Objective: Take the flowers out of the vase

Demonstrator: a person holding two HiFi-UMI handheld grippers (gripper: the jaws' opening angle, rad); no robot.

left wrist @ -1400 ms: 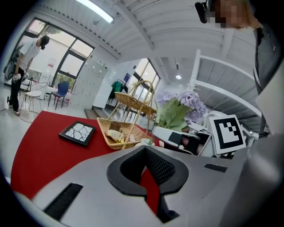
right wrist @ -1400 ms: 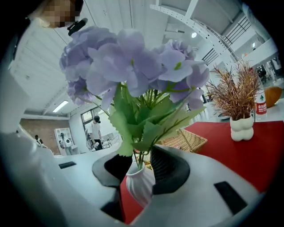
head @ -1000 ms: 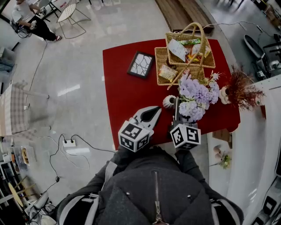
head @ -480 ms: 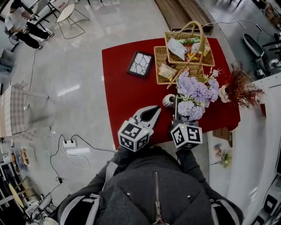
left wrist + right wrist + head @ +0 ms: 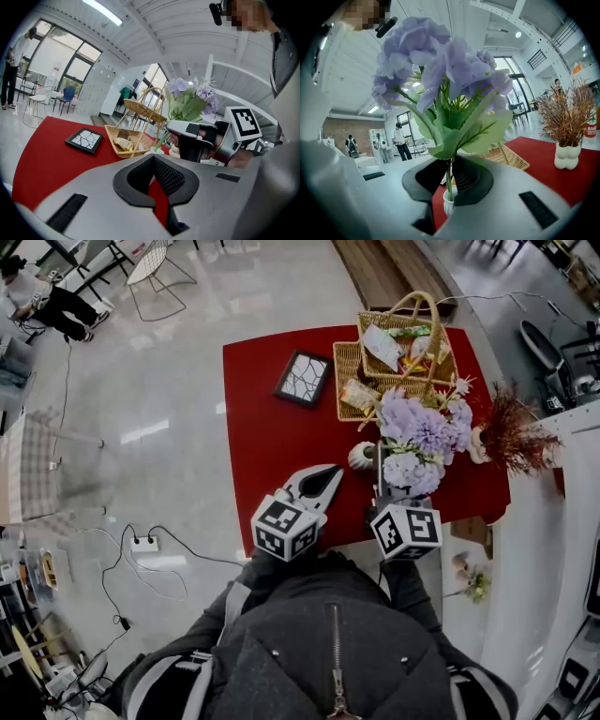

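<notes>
A bunch of purple hydrangea flowers (image 5: 415, 439) with green leaves stands in a small white vase (image 5: 360, 457) on the red table (image 5: 262, 437). My right gripper (image 5: 379, 460) is shut on the green stems just above the vase mouth. In the right gripper view the blooms (image 5: 440, 61) tower over the jaws, and the stems run down between the pads into the vase (image 5: 448, 202). My left gripper (image 5: 336, 472) is shut and holds nothing. Its tip sits just left of the vase (image 5: 153, 151), apart from it.
Two wicker baskets (image 5: 394, 362) with packets stand behind the flowers. A framed black-and-white picture (image 5: 302, 378) lies at the table's far left. A reddish dried bouquet (image 5: 514, 435) in a white pot stands at the right edge. People are far off on the floor.
My right gripper has risen a little with the flower stems between its jaws, and the blooms sit slightly higher. The left gripper has not moved.
</notes>
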